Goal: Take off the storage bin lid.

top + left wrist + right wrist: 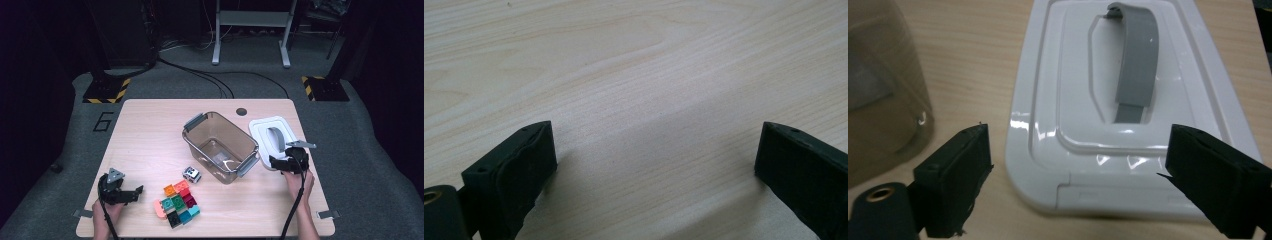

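Right gripper [274, 161] down at the near end of the white lid [270, 131], jaws wide apart, nothing pinched between them. In the right gripper view, white lid [1128, 165] flat on the wooden table [973, 55], just ahead of the 2 black jaws, its near edge low between them, not touching either pad as far as can be seen. Grey handle [1135, 65] lying along the middle of the lid, pointing away. Lid resting near the right edge of the table [150, 130], just beside the clear brown tub [220, 145]. Tub open on top, standing in the middle of the table, 1 grey clip [195, 121] at its far end and 1 more [248, 165] at its near end. Left gripper [138, 190] low near the left front corner, jaws spread wide too, only bare wood [649, 100] between them. Bunch of colored toy bricks [178, 202] packed together at the front, to the right of the left gripper. Small white and black toy car [191, 174] between the bricks and the tub, touching neither.
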`<action>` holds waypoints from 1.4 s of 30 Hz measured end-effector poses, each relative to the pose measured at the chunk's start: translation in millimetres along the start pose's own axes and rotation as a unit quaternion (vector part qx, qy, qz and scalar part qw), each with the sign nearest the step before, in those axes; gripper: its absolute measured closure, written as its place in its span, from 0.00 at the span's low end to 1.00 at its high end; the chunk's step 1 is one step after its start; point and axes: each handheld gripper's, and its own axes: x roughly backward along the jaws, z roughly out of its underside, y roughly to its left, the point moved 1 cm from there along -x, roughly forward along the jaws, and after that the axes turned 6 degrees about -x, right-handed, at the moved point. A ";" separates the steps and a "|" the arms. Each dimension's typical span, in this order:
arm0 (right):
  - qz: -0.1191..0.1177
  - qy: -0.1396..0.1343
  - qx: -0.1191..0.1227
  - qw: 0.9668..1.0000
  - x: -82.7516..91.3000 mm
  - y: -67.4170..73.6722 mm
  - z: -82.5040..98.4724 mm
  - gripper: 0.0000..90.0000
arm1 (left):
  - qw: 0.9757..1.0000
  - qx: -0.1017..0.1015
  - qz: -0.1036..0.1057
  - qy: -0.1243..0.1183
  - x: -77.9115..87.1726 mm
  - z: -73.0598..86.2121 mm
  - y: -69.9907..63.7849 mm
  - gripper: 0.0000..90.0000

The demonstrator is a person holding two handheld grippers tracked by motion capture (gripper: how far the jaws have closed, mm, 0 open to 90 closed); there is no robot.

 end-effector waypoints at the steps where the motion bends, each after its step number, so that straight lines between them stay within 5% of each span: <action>1: -0.003 -0.001 0.003 1.000 2.2 1.0 4.4 0.09 | 1.000 0.000 0.000 0.000 0.0 0.0 0.0 0.04; 6: -0.011 0.003 0.011 1.000 11.1 4.6 24.8 0.01 | 1.000 0.001 0.000 0.000 -0.1 -0.1 0.1 0.04; 18: -0.013 0.013 0.014 1.000 18.0 -5.7 70.1 0.00 | 1.000 -0.001 0.004 0.000 -0.6 -0.6 1.1 0.03; 23: -0.005 0.025 0.021 0.999 16.9 -9.4 76.9 0.00 | 1.000 0.007 0.008 0.020 0.5 -5.7 1.4 0.02; 30: 0.005 0.029 0.025 0.999 14.6 -8.0 77.9 0.00 | 0.999 0.022 0.030 -0.003 9.7 -24.6 -10.6 0.02; 42: 0.007 0.027 0.023 0.999 15.2 -8.1 78.7 0.00 | 0.999 -0.011 0.050 -0.018 17.2 -61.4 -43.9 0.02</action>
